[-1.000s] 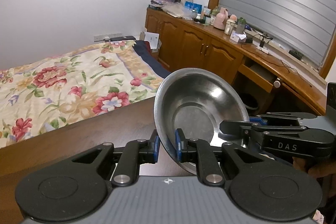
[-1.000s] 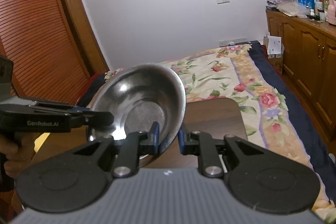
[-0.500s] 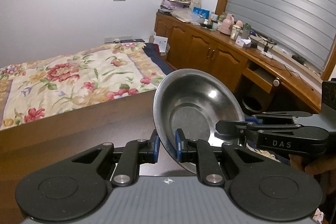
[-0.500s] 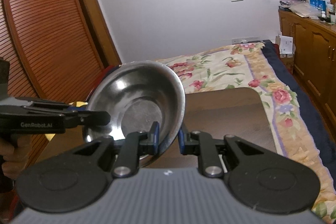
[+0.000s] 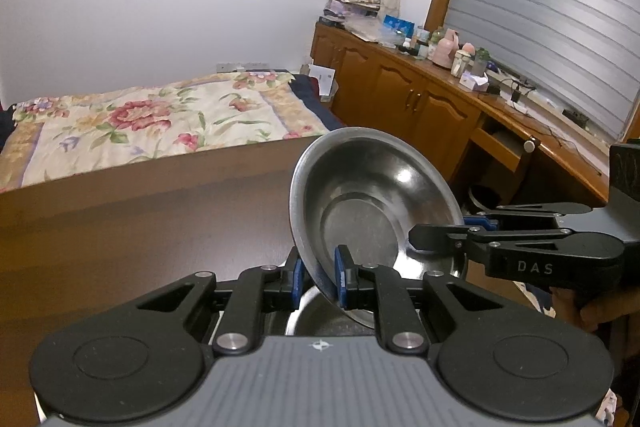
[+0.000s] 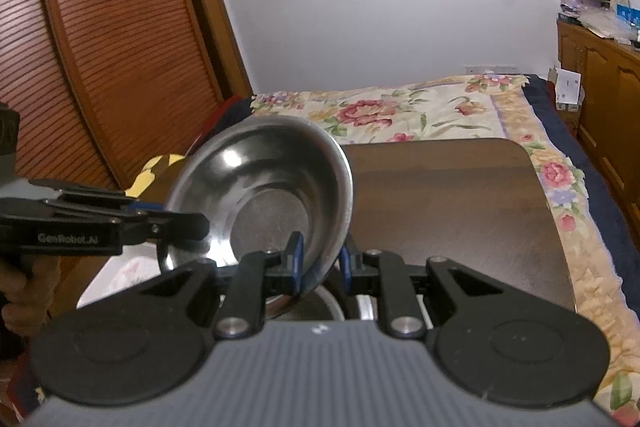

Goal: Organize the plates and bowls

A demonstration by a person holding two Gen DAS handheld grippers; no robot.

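A steel bowl (image 5: pixel 372 199) is held tilted above the dark wooden table (image 5: pixel 140 235). My left gripper (image 5: pixel 318 277) is shut on its near rim. My right gripper (image 6: pixel 322 263) is shut on the opposite rim of the same bowl (image 6: pixel 260 187). Each gripper shows in the other's view, the right one (image 5: pixel 436 231) at the bowl's right side and the left one (image 6: pixel 188 225) at its left side. Another steel dish (image 5: pixel 308 315) lies right under the bowl, mostly hidden by the fingers; it also shows in the right wrist view (image 6: pixel 320 307).
The table (image 6: pixel 460 219) stands against a bed with a floral cover (image 5: pixel 152 123). A wooden cabinet with bottles (image 5: pixel 436 95) runs along the right. A slatted wooden door (image 6: pixel 92 47) is on the left. A yellow patterned cloth (image 6: pixel 156 169) lies beyond the table's left edge.
Both grippers have come down with the bowl toward the table, and both views have turned left. The dish under the bowl has come into sight. The grips on the rim are unchanged.
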